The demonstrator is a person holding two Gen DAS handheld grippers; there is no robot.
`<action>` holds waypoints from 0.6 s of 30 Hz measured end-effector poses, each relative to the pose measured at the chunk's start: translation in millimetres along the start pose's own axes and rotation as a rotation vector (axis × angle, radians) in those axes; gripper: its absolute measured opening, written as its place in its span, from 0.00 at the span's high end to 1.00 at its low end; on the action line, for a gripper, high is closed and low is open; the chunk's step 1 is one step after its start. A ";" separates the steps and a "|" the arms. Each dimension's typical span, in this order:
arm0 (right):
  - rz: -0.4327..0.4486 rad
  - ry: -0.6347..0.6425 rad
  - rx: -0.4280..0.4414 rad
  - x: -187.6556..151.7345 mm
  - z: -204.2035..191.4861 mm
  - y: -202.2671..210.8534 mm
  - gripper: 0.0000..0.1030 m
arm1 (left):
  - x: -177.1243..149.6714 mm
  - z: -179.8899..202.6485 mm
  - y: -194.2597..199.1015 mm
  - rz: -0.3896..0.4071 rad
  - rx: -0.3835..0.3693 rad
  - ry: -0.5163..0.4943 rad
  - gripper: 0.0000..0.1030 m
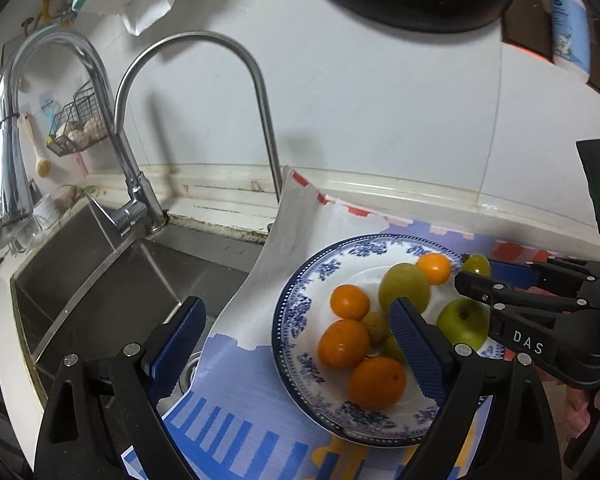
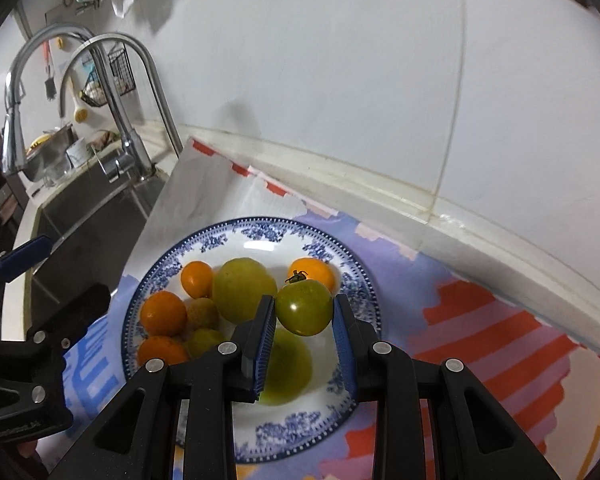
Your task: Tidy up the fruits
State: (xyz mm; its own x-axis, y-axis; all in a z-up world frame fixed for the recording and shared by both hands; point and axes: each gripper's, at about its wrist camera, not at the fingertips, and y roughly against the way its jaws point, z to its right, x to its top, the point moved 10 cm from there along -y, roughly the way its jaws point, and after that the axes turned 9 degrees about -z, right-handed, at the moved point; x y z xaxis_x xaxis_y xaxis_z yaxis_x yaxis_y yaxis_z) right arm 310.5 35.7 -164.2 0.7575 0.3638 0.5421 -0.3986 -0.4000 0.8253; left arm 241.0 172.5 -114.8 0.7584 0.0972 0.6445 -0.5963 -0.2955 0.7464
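Left to right: steel sink [image 1: 100, 280]; left gripper [image 1: 296, 340], fingers wide apart and empty; blue-patterned plate [image 2: 236, 236] of oranges and green fruit on the counter; right gripper [image 2: 304, 316] — fingers clamped on a green tomato [image 2: 305, 307] — above the plate.

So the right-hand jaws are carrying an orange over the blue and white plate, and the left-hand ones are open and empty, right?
Not quite. The right gripper holds a green tomato with a dark stalk, not an orange; the right wrist view shows it clamped between the jaws above the blue and white plate. The rest stands: the left gripper is open and empty.
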 end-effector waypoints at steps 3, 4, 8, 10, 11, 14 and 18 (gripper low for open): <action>-0.010 -0.001 -0.006 -1.5 -0.8 -7.9 0.71 | -0.4 -2.5 -5.2 -0.008 0.000 0.003 0.09; -0.011 0.000 -0.005 -2.4 -1.4 -8.5 0.71 | -0.7 -2.5 -5.8 -0.009 0.000 0.004 0.09; -0.004 0.007 -0.010 -3.3 -3.0 -5.5 0.68 | -0.4 0.0 -4.3 -0.007 -0.008 0.003 0.09; -0.001 -0.001 -0.014 -2.9 -1.6 -2.0 0.65 | 0.7 0.6 -1.1 -0.001 -0.010 0.003 0.09; 0.003 -0.007 -0.016 -3.1 -0.5 1.2 0.65 | 1.0 0.9 1.2 0.002 -0.011 0.003 0.09; 0.021 -0.016 -0.031 -5.5 2.2 14.3 0.65 | 2.2 4.3 9.8 0.015 -0.019 -0.003 0.09; 0.054 -0.023 -0.059 -11.7 6.0 38.2 0.65 | 2.5 12.5 26.4 0.040 -0.040 -0.017 0.09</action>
State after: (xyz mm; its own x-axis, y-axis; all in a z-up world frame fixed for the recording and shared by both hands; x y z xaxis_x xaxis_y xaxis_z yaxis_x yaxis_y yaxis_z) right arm 289.5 11.1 -139.9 0.7454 0.3231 0.5831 -0.4687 -0.3680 0.8031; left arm 230.4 153.1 -95.5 0.7379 0.0702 0.6713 -0.6361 -0.2602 0.7264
